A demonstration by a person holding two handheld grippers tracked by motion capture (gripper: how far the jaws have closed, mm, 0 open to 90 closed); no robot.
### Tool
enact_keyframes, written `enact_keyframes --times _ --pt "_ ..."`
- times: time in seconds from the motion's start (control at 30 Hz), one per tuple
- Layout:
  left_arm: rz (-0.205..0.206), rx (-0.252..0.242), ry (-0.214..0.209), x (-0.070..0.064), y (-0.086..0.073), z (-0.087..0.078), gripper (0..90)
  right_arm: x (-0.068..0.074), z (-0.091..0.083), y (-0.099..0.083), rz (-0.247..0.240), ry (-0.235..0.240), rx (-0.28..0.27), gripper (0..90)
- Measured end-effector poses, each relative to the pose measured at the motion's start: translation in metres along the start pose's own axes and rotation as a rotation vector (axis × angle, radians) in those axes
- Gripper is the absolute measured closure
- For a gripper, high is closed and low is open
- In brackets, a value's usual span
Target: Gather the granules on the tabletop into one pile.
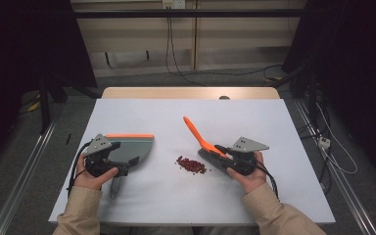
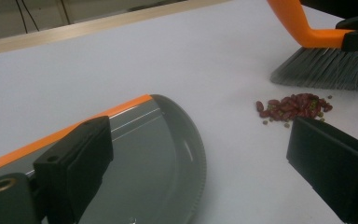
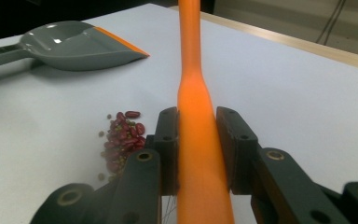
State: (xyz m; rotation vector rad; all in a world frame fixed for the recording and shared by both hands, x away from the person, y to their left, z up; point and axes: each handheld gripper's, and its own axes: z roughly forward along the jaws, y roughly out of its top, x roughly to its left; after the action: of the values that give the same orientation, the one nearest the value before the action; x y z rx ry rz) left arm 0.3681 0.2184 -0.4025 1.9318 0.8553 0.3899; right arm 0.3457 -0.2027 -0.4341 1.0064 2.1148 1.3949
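Right gripper (image 3: 198, 149) is clamped on the orange handle of the hand brush (image 3: 193, 107), one black jaw pressed against each side of it. In the high view that gripper (image 1: 223, 152) sits right of the table's middle, and the brush (image 1: 203, 139) slants from it, handle pointing up and away toward the far left, grey bristles down on the white table (image 1: 176, 196). The bristles (image 2: 326, 67) touch the surface just beside a small pile of red beans (image 1: 191, 165), which lies on the side of the brush facing the other hand. A few small greenish bits are mixed among the beans (image 2: 291, 106).

Left gripper (image 1: 122, 166) rests over the grey dustpan (image 1: 132, 148), left of the beans. Its own view shows the jaws standing wide apart with nothing between them, one jaw above the pan's grey floor and the other above bare table near the beans. The dustpan (image 2: 158, 154) lies flat, its orange lip on the far edge, its handle pointing back toward the person. The pan and the bean pile are apart, with a strip of white table between them.

A hand (image 1: 94, 177) in a beige sleeve holds each gripper, and a black cable trails from each. Beyond the white top a wooden table edge (image 1: 191, 93) shows.
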Motion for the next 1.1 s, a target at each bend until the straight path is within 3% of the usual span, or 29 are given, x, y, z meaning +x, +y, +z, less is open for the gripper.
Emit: enact_keyframes --times 0.13,0.3,0.43,0.6,0.73,0.93,1.1 --pt "-0.001 -0.004 -0.001 0.000 0.000 0.000 6.9 0.001 -0.001 0.006 0.014 -0.018 0.052 71.1" --pt "-0.003 -0.002 -0.003 0.001 0.000 0.001 6.9 0.000 0.002 0.018 0.043 -0.001 0.146 64.7" --pt "-0.011 -0.008 -0.006 0.001 0.000 0.001 6.9 0.001 0.008 0.029 0.039 -0.019 0.239 66.3" --pt "-0.009 -0.012 -0.008 0.002 0.001 -0.001 6.9 0.002 0.014 0.037 0.037 -0.052 0.302 71.4" --pt "-0.010 -0.015 -0.005 0.002 0.001 -0.002 6.9 0.007 0.014 0.037 0.055 -0.063 0.306 71.8" --pt "-0.004 -0.026 -0.002 0.002 0.003 -0.004 6.9 0.015 0.018 0.031 0.083 -0.115 0.227 71.9" --pt "-0.008 -0.022 -0.004 0.001 0.002 -0.003 6.9 0.020 0.026 0.030 0.122 -0.128 0.179 71.9"
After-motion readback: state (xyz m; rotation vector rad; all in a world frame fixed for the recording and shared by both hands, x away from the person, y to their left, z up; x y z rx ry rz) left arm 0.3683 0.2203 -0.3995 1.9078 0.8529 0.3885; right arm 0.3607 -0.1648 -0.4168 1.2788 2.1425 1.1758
